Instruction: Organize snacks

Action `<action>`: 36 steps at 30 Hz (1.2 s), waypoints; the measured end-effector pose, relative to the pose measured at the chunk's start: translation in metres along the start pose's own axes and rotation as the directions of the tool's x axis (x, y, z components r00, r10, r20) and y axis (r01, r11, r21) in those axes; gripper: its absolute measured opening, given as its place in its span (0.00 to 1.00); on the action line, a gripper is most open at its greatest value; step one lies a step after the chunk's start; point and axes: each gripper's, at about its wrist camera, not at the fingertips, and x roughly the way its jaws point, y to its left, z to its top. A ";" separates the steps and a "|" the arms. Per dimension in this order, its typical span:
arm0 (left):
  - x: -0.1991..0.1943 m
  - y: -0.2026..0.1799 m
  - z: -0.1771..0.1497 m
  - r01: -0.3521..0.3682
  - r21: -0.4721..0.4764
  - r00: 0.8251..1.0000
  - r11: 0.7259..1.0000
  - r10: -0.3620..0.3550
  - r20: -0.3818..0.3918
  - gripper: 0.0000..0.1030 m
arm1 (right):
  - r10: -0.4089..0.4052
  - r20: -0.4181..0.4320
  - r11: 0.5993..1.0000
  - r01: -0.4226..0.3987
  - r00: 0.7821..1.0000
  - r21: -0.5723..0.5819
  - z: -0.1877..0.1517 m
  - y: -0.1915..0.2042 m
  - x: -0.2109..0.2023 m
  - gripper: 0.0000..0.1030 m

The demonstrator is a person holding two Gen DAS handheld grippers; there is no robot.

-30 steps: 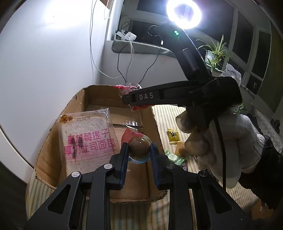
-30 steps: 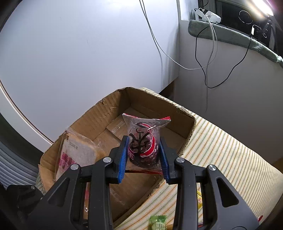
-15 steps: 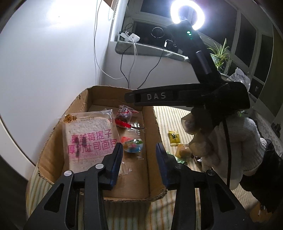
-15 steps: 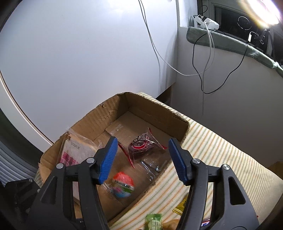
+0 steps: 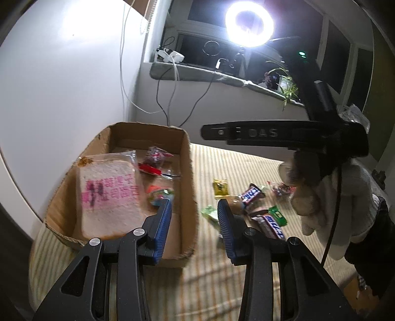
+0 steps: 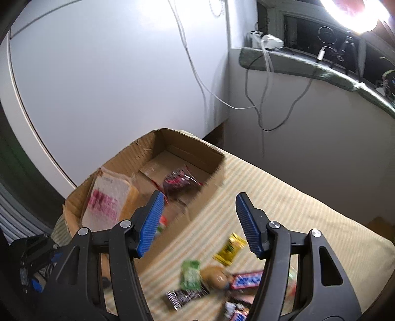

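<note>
left wrist view: both grippers, left gripper [image 5: 193, 219] and right gripper [image 6: 197, 222], jaws just opened, empty; snacks dropped in cardboard box [image 5: 187, 158]; next, likely reach toward loose snacks [image 5: 251, 195] on striped cloth [image 5: 246, 168].

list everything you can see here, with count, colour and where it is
box: 1, brown cardboard, on striped cloth by the wall
bread: 1, white with pink print, in box, left
dark red packet: 1, in box, far end
round sweet: 1, orange and blue, in box, middle
yellow packet: 1, on cloth
green packets: 2, on cloth
Snickers bars: at least 2, brown, on cloth
ring light: 1, white, above sill
left gripper: 1, black, blue pads, open
right gripper: 1, same, open
gloved hand: 1, white, right
</note>
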 end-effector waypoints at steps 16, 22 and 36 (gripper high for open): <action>0.032 -0.042 -0.023 0.103 0.045 0.990 0.994 -0.098 -0.103 0.34 | -0.024 -0.091 0.996 0.031 0.996 0.082 -0.095 -0.038 -0.052 0.61; 0.050 -0.050 -0.027 0.098 0.066 0.985 0.993 -0.087 -0.146 0.32 | 0.006 -0.147 0.992 0.012 0.989 0.122 -0.124 -0.043 -0.046 0.61; 0.080 -0.054 -0.028 0.061 0.096 0.978 0.994 -0.040 -0.204 0.32 | 0.062 -0.213 0.989 -0.032 0.975 0.142 -0.140 -0.043 -0.022 0.50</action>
